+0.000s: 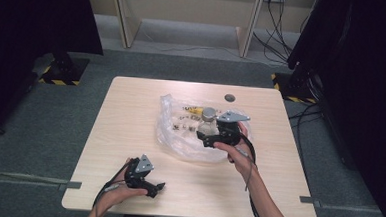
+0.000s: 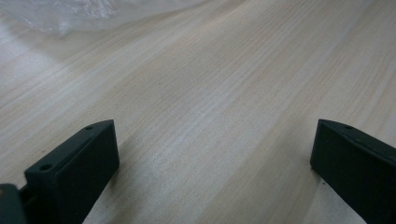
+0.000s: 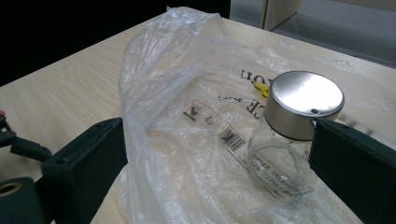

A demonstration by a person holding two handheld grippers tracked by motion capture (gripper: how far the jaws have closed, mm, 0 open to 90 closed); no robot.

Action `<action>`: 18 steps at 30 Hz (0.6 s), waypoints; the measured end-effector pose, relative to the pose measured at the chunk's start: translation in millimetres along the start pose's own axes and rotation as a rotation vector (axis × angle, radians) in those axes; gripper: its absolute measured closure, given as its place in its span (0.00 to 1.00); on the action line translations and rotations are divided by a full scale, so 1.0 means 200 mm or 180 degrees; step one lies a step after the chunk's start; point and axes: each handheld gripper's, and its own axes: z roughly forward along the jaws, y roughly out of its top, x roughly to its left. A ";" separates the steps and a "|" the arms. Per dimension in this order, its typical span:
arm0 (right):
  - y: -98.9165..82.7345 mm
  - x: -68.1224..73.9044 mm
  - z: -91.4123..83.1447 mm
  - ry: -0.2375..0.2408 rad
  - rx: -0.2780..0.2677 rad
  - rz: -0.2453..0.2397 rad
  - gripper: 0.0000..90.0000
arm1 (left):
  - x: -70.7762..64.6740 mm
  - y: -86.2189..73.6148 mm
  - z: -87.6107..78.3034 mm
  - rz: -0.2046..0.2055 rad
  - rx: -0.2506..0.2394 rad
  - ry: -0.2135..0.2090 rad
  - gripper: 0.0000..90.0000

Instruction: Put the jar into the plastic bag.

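Only readable bits are on the crumpled clear plastic bag (image 3: 196, 116): a barcode, small recycling-type symbols, and partial black letters like "ON".

The high view looks forward and down over the whole table (image 1: 130, 115). Both gripper views sit close above it; each shares the plastic bag (image 1: 179, 133) with it.

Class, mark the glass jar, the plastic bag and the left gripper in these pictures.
glass jar (image 3: 306, 102): right gripper view, on its metal lid.
plastic bag (image 3: 159, 93): right gripper view, on its raised crinkled side.
left gripper (image 1: 158, 188): high view, between its fingertips.
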 end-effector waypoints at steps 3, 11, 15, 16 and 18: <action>-0.02 0.02 -0.02 0.0026 -0.0024 -0.0034 0.05 | 0.00 0.00 0.00 0.0000 0.0000 0.0000 0.00; -0.07 0.06 -0.05 0.0103 -0.0052 -0.0075 0.05 | 0.00 0.00 0.00 0.0000 0.0001 0.0000 0.00; -0.11 0.09 -0.07 0.0150 -0.0087 -0.0079 0.05 | 0.00 0.00 0.00 0.0001 0.0000 0.0001 0.00; -0.11 0.10 -0.07 0.0155 -0.0091 -0.0086 0.05 | 0.00 0.00 0.00 0.0001 0.0000 0.0001 0.00; -0.13 0.11 -0.08 0.0182 -0.0103 -0.0088 0.05 | 0.00 0.00 0.00 0.0001 0.0001 0.0001 0.00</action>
